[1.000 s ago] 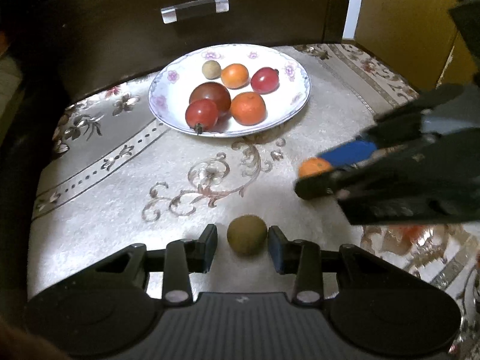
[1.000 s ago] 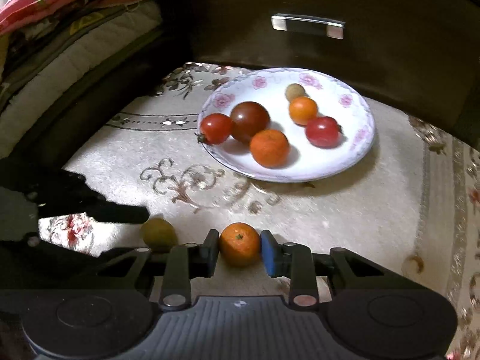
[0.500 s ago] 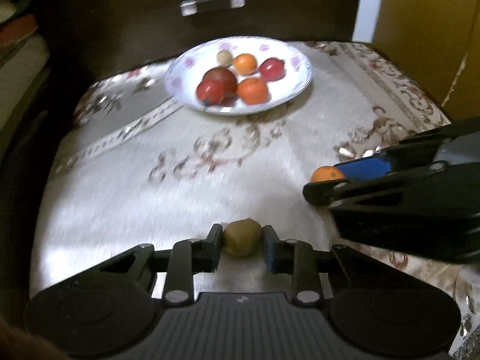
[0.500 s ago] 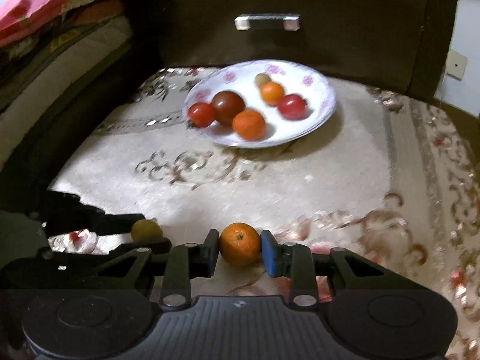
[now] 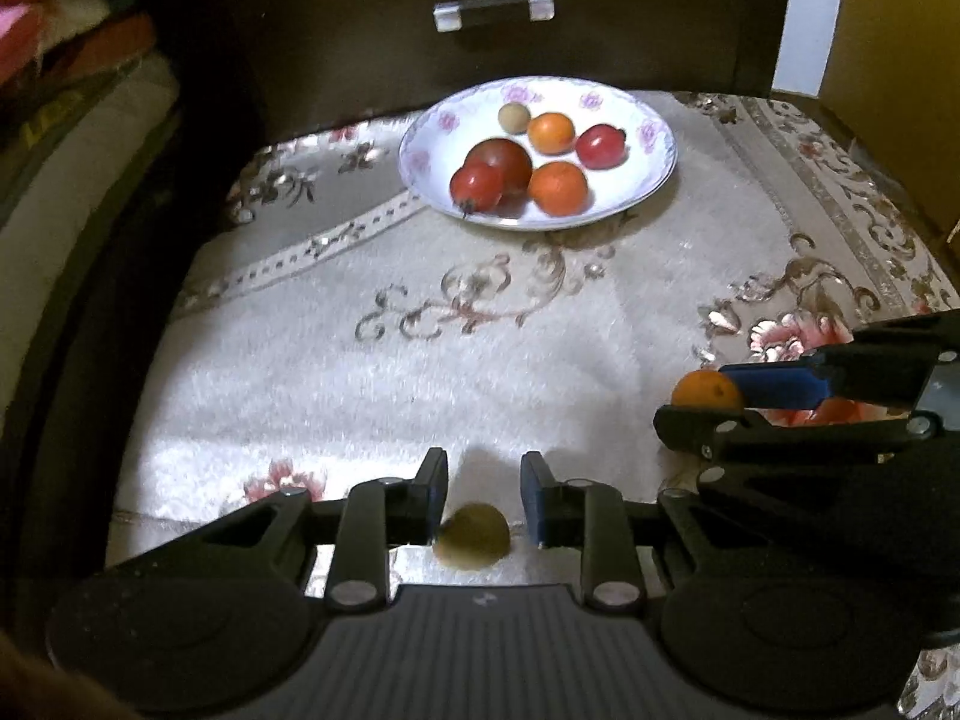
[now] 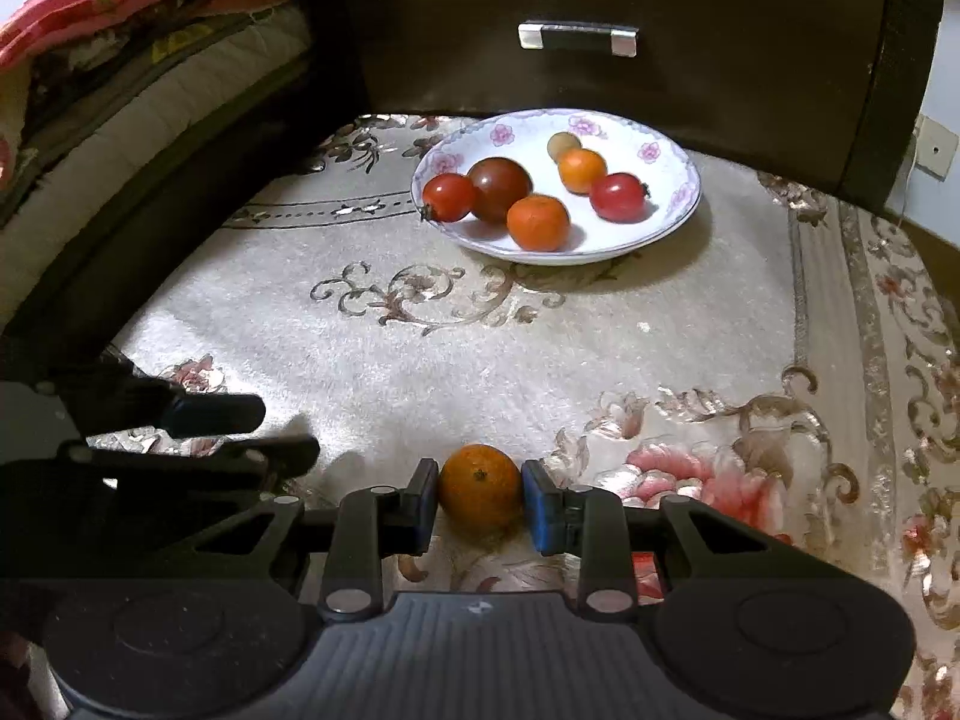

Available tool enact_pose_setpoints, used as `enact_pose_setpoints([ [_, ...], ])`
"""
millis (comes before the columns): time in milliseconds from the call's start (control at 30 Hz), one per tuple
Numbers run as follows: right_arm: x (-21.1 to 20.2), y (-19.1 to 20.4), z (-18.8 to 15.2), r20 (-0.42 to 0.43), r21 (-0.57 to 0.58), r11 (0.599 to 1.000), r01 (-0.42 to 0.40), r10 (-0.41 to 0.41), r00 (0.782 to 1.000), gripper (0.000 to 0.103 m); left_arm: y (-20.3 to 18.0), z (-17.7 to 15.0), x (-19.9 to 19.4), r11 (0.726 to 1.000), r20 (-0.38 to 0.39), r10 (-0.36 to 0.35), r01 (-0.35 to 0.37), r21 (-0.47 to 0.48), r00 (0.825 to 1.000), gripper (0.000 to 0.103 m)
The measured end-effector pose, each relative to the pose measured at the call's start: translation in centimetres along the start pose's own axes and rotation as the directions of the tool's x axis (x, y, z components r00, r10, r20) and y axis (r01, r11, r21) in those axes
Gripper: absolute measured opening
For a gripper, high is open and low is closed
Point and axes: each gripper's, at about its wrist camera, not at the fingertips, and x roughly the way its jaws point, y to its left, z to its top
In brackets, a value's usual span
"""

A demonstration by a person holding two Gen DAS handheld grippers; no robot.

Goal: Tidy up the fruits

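Near the camera, the right gripper clamps an orange; the left gripper stands open around a brownish fruit.

The plate was white with pink flowers along a thin blue-edged rim. On it lay 2 bright red tomatoes, 1 dark maroon tomato, 2 oranges and 1 pale tan fruit. In front of the plate, the rug was cream with brown scrolls and pink blossoms.
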Motion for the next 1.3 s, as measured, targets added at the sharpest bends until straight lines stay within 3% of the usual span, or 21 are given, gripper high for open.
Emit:
enact_pose_setpoints([
  [1300, -1.9, -2.3, 3.1, 0.088, 0.128, 0.991, -0.041, 0.029, 0.996, 0.027, 0.2, 5.3, -1.7, 0.998, 0.116, -0.053, 0.05, 0.029, 0.992, 0.022],
])
